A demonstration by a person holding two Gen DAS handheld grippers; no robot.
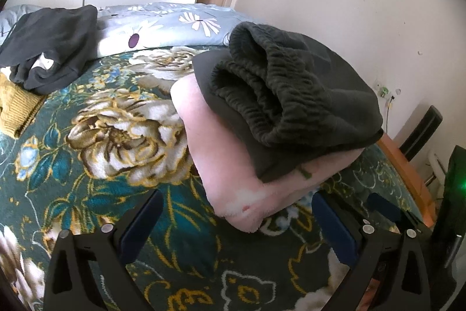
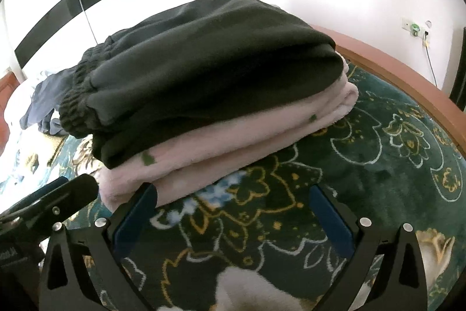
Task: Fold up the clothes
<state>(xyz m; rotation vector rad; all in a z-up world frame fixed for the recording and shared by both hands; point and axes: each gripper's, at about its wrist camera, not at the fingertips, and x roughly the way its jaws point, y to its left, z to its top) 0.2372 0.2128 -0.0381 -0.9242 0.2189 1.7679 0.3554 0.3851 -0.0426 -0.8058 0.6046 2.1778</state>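
Observation:
A folded dark grey-green garment with a ribbed elastic waistband lies on top of a folded pale pink garment on the floral bedspread. The right wrist view shows the same stack close up: dark garment over pink garment. My left gripper stands open just short of the pink garment's near corner, nothing between its fingers. My right gripper is open wide in front of the stack; its left fingertip is at the pink edge, and nothing is gripped.
Unfolded dark clothes and a mustard knit piece lie at the far left of the bed. A light blue floral quilt is behind. The bed's wooden edge and a white wall run along the right. The left gripper's body shows at lower left.

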